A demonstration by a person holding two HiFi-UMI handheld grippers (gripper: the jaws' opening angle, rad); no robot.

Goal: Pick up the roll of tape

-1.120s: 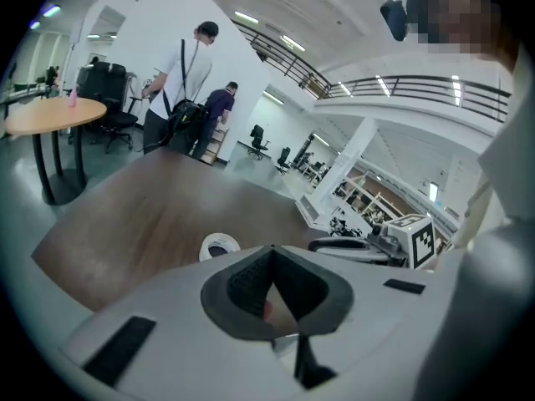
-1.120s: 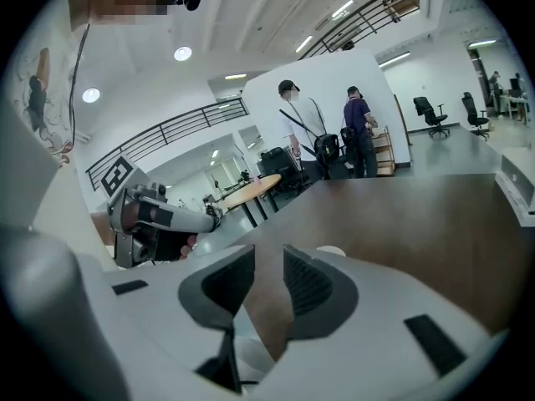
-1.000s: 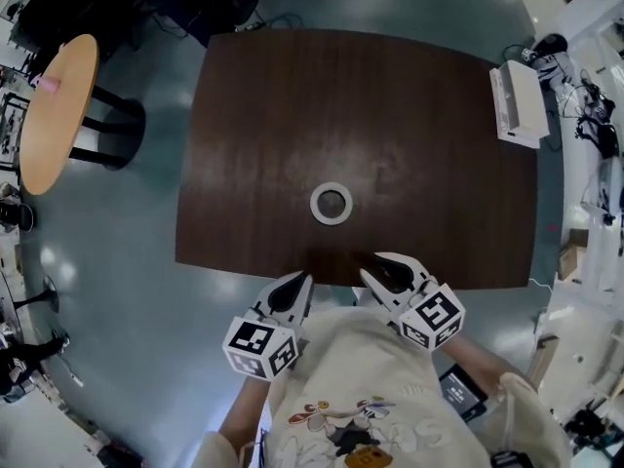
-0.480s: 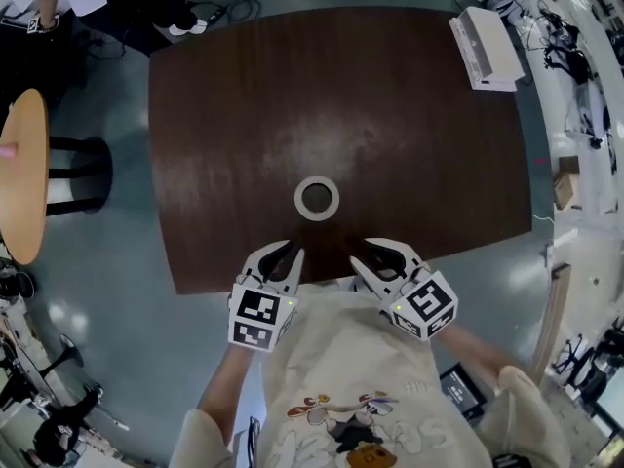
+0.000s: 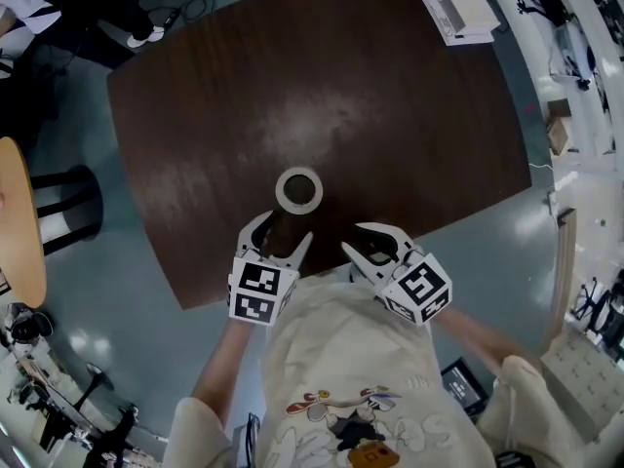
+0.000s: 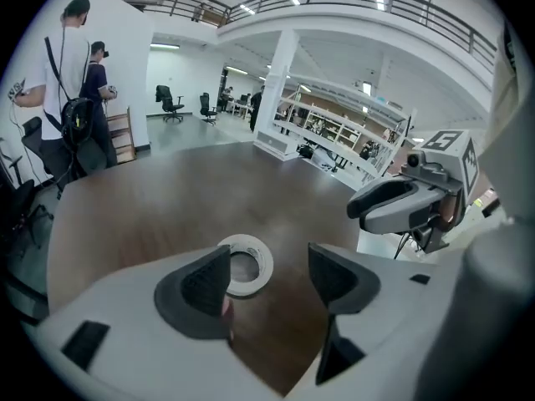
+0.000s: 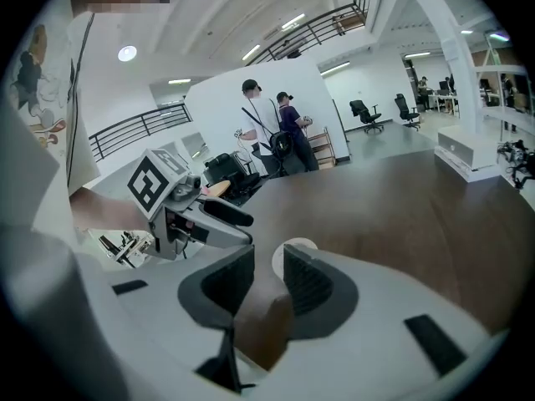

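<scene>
The roll of tape (image 5: 298, 189), a white ring with an open core, lies flat on the dark brown, wood-grained table (image 5: 390, 115), close to the edge nearest us. The left gripper (image 5: 283, 230) points down at it from just short of it. Its jaws are opening, about half spread, and the dark ribbed pads (image 6: 196, 282) press on nothing. In the left gripper view one jaw tip covers part of the roll's rim. The right gripper (image 5: 356, 239) hangs beside the left one, clear of the roll. Its jaws are parted by a narrow gap, and only bare table shows between them. A white box-shaped device (image 5: 453, 3) sits at the far corner. A round pale wooden table (image 5: 19, 222) stands apart on the glossy grey floor (image 5: 127, 291).
</scene>
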